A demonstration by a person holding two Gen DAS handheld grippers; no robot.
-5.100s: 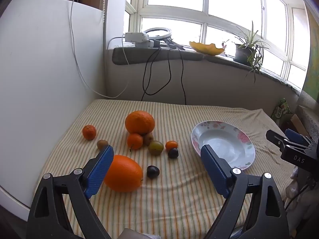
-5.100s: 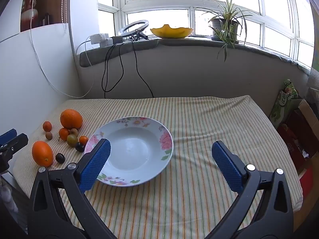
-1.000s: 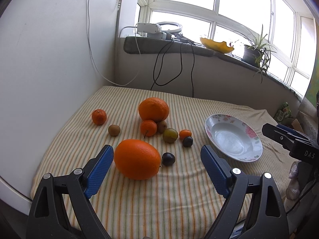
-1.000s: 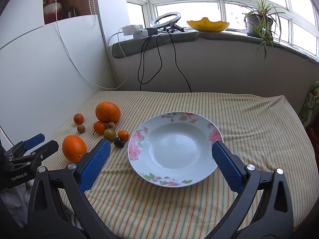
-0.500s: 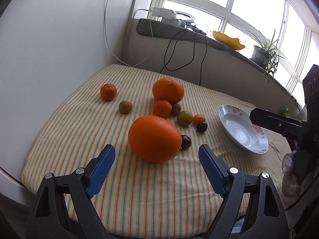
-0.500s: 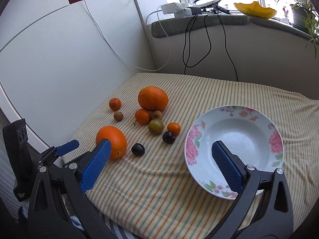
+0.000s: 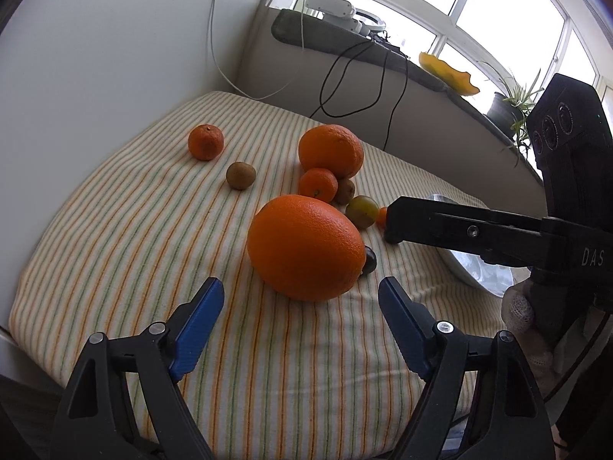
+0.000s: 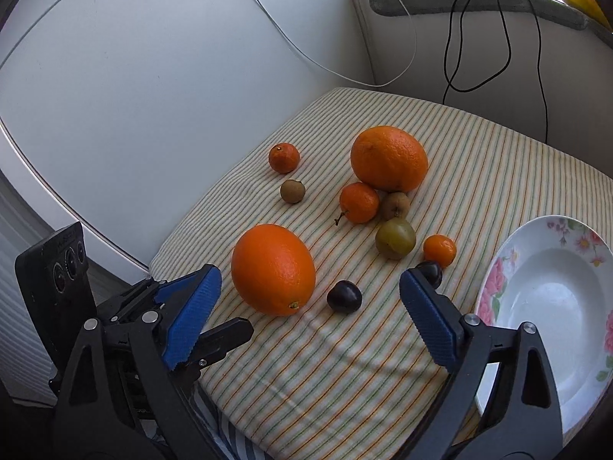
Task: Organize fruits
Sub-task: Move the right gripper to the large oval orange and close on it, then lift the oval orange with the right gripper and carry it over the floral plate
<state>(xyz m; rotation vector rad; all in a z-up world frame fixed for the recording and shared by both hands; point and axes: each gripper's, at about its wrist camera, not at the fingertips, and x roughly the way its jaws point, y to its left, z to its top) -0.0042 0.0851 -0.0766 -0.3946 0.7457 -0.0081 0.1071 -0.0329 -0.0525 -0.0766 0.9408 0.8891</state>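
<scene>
Both sets of fingers wide apart, just narrowing, gripping nothing; left gripper (image 7: pixel 300 322) below the large orange (image 7: pixel 304 247) at centre frame; right gripper (image 8: pixel 310 306) around a dark plum (image 8: pixel 344 296).

Striped-cloth table (image 8: pixel 498 176), large oval orange (image 8: pixel 273 269) near its front edge, small dark plum (image 8: pixel 344 296) just right of it, white floral plate (image 8: pixel 548 306) far right, blue-padded right gripper (image 8: pixel 310 314) wide apart, jaws just closing, nothing between.
</scene>
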